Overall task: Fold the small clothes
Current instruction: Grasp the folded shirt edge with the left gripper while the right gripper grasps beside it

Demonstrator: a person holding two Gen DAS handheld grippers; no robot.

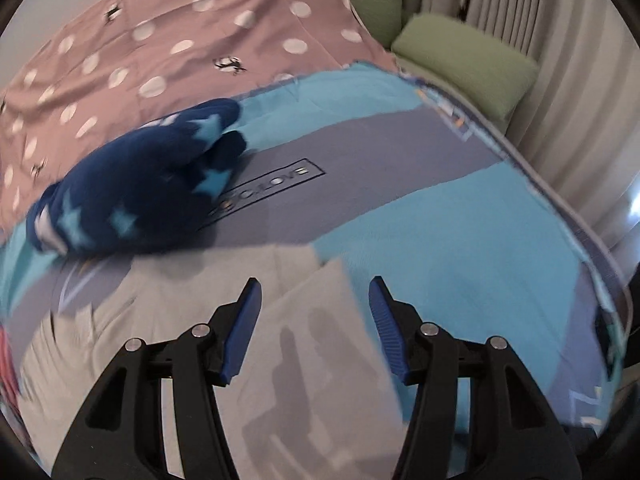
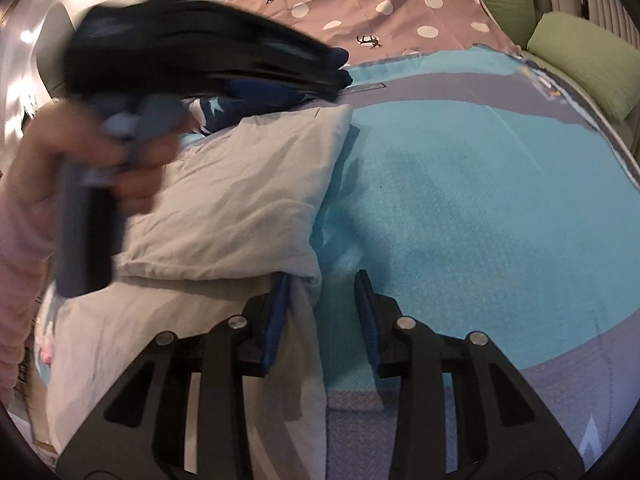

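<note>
left side: navy star garment [image 1: 132, 188] bunched on blanket [image 1: 460, 216]
grey garment [image 2: 240, 184]: folded, lying left of open turquoise area
left gripper [image 1: 316, 300]: jaws apart over grey cloth, nothing held
right gripper [image 2: 322, 292]: jaws part-open, grey corner between, left pad touching
right edge: green cushions [image 1: 468, 60], curtain
</note>
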